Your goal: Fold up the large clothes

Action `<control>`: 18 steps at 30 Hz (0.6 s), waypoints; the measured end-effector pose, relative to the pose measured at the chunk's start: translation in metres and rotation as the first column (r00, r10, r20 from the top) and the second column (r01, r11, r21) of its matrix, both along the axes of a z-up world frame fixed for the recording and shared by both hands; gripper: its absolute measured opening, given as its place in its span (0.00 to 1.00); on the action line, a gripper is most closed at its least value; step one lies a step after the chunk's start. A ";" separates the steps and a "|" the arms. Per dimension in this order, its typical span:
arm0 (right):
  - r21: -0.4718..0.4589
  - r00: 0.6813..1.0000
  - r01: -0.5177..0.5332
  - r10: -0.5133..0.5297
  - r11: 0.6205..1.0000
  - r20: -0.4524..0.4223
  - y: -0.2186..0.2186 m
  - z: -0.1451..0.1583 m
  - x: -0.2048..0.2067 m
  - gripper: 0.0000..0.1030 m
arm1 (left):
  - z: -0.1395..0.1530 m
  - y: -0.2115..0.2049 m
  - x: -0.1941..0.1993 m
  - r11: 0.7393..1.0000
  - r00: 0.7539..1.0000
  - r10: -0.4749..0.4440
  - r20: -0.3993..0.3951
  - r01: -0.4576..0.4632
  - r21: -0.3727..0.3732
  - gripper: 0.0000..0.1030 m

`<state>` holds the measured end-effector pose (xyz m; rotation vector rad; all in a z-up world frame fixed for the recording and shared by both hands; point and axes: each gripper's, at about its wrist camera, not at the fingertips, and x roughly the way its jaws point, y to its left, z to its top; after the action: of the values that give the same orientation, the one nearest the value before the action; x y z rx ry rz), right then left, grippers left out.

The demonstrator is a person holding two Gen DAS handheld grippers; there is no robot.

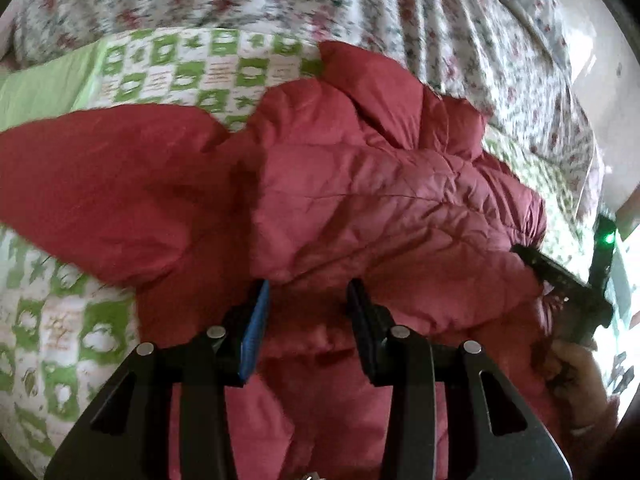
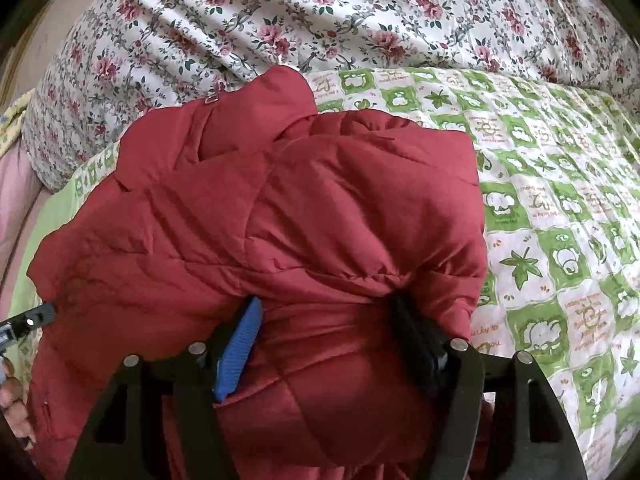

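- A red quilted jacket (image 2: 320, 208) lies heaped on a bed, across a green-and-white patterned quilt (image 2: 560, 208), with a floral duvet (image 2: 320, 20) bunched behind it.
- The left gripper (image 1: 308, 300) clenches a thick puffy fold of the jacket's near edge between its pads.
- The right gripper (image 2: 328, 320) straddles another bulge of the same padded edge; its jaws stand wide, and whether the pads actually press the fabric cannot be told.
- Risk: the slick, air-filled padding may spring back or slide out of the wide right jaws, so the fold would sag on that side.
- Risk: the two hands pulling unevenly could drag the whole jacket over the quilt rather than fold it.
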<state>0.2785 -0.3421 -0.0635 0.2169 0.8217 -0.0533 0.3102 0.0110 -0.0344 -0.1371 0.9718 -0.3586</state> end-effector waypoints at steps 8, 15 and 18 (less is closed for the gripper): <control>0.071 0.999 -0.012 0.010 0.997 0.031 0.008 0.039 -0.036 0.72 | -0.005 0.080 -0.014 0.982 0.984 0.177 -0.021 -0.178 -0.068 0.43; 0.085 0.991 -0.124 0.118 0.989 0.066 0.041 0.068 -0.082 0.73 | -0.021 0.142 -0.001 0.938 0.948 0.310 -0.077 -0.318 -0.135 0.43; 0.101 0.987 -0.153 0.148 0.983 0.056 0.051 0.069 -0.099 0.74 | -0.027 0.158 0.003 0.927 0.937 0.336 -0.094 -0.347 -0.145 0.43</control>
<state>0.1792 -0.2913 0.0059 0.2536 0.7915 0.1378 0.3135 0.1686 -0.0617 -0.4620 0.9643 -0.1094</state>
